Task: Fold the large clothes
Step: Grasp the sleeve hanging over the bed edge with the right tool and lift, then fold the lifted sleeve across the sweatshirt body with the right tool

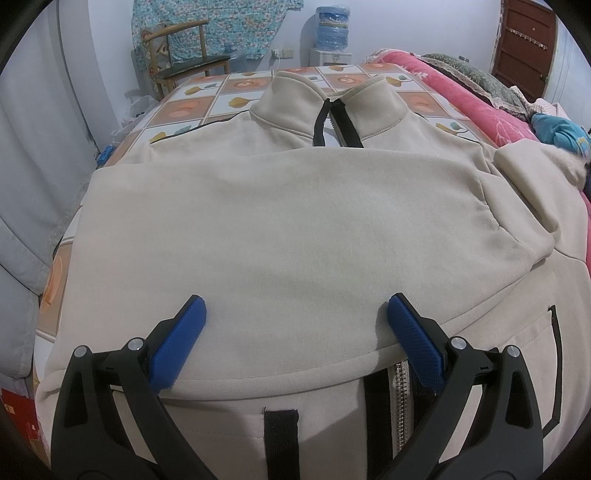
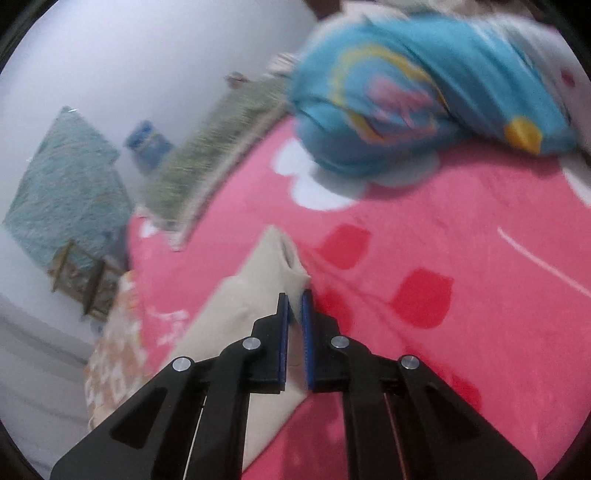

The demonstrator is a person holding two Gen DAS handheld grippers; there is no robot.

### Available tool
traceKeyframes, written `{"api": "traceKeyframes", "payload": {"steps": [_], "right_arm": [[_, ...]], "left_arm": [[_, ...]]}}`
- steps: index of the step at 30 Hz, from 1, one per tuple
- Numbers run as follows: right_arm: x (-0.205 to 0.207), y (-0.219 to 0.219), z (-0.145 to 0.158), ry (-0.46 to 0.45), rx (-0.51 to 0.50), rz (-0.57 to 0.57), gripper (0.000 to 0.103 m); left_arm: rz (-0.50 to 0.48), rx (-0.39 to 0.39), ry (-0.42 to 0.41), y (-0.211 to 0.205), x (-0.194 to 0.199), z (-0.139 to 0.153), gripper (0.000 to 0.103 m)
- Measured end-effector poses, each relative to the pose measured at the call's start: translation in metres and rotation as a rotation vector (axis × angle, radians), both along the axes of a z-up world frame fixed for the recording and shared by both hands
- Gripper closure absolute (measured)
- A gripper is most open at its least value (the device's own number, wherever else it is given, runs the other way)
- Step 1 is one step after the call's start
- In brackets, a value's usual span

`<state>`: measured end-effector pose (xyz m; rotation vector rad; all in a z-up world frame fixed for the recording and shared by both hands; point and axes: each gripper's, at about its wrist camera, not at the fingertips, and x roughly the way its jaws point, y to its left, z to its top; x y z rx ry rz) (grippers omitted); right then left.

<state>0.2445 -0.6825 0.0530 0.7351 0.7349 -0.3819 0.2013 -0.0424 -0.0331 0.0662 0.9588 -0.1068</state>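
Note:
A cream zip-up jacket (image 1: 280, 229) lies spread on the patterned table, collar at the far side, with one sleeve folded across its chest. My left gripper (image 1: 295, 306) hovers open over that folded sleeve, its blue pads (image 1: 177, 350) wide apart and nothing between them. In the right wrist view, my right gripper (image 2: 294, 301) is shut on the cuff end of the other cream sleeve (image 2: 258, 280), which hangs lifted above the pink blanket (image 2: 443, 258). The cuff opening (image 2: 286, 254) shows just beyond the fingertips. The picture there is blurred.
A wooden chair (image 1: 181, 59) and a water dispenser (image 1: 332, 33) stand beyond the table. The pink blanket (image 1: 458, 96) with a blue bundle of cloth (image 2: 424, 96) lies to the right. A grey curtain (image 1: 33, 184) hangs at the left.

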Motion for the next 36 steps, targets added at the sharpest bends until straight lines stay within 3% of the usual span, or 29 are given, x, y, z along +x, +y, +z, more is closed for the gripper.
{"api": "traceKeyframes", "payload": {"steps": [4, 6, 13, 15, 16, 18, 22, 26, 28, 29, 31, 32, 34, 36], "right_arm": [[-0.015, 0.045, 0.063, -0.112, -0.061, 0.117, 0.096], [-0.021, 0.075, 0.098, -0.164, -0.096, 0.18, 0.096], [-0.032, 0.181, 0.183, -0.319, -0.17, 0.375, 0.096], [-0.032, 0.217, 0.196, -0.354, -0.179, 0.432, 0.096], [-0.032, 0.236, 0.199, -0.371, -0.181, 0.459, 0.096], [-0.03, 0.279, 0.204, -0.412, -0.171, 0.523, 0.096], [-0.022, 0.377, 0.195, -0.445, -0.169, 0.678, 0.096], [-0.013, 0.477, 0.166, -0.416, -0.183, 0.86, 0.096], [-0.011, 0.535, 0.135, -0.374, -0.211, 0.962, 0.096], [-0.008, 0.56, 0.119, -0.335, -0.218, 1.015, 0.091], [0.002, 0.609, 0.068, -0.191, -0.187, 1.161, 0.065], [0.003, 0.616, 0.054, -0.147, -0.183, 1.187, 0.047], [0.006, 0.625, 0.023, -0.057, -0.177, 1.214, 0.047], [0.009, 0.605, 0.013, -0.046, -0.152, 1.192, 0.047]], "left_arm": [[-0.019, 0.019, -0.002, -0.001, -0.001, 0.005, 0.008], [-0.018, 0.028, -0.053, 0.002, -0.012, 0.019, 0.008], [0.071, -0.044, -0.098, 0.047, -0.043, 0.048, 0.009], [0.088, -0.059, -0.087, 0.062, -0.048, 0.047, 0.021], [0.076, -0.068, -0.067, 0.07, -0.05, 0.043, 0.022], [0.073, -0.087, -0.038, 0.081, -0.055, 0.034, 0.039], [0.08, -0.164, -0.025, 0.107, -0.073, 0.03, 0.055], [0.051, -0.253, -0.053, 0.129, -0.094, 0.037, 0.058], [0.04, -0.274, -0.06, 0.136, -0.1, 0.04, 0.058], [0.039, -0.295, -0.06, 0.14, -0.102, 0.041, 0.058], [0.041, -0.343, -0.051, 0.146, -0.103, 0.042, 0.058], [0.042, -0.36, -0.05, 0.149, -0.103, 0.042, 0.058], [0.038, -0.387, -0.052, 0.154, -0.104, 0.043, 0.058], [0.024, -0.391, -0.062, 0.156, -0.101, 0.047, 0.059]]}}
